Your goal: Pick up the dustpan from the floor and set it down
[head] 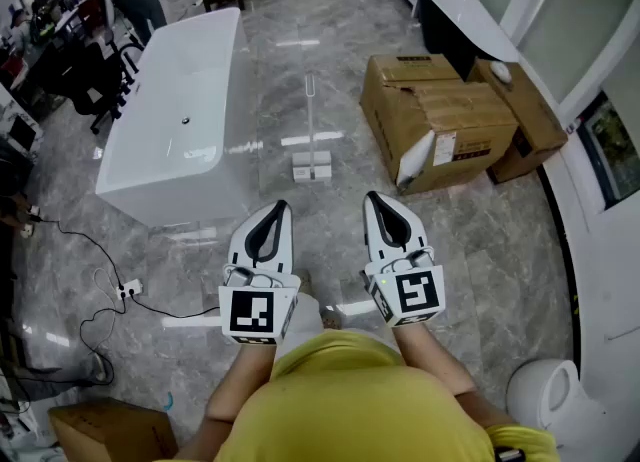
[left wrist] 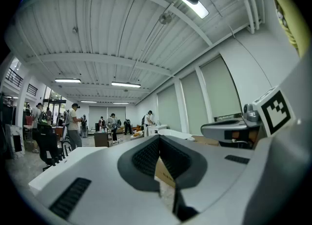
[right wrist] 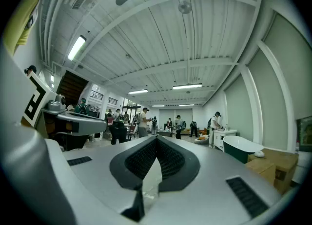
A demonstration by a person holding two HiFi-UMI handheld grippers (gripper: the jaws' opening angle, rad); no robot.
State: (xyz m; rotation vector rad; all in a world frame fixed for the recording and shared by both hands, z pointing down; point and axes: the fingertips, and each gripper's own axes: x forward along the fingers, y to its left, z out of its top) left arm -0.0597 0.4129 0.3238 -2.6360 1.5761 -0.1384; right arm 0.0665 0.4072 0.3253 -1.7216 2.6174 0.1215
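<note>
We are looking down at a big white bathtub on the far left and brown boxes on the far right. Near us, we are keeping the left gripper and the right gripper squeezed together, gripping nothing. The dustpan is standing on the floor between tub and boxes, well apart from both.

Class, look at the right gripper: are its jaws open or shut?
Shut: the right gripper has its tips touching, with nothing between them.
</note>
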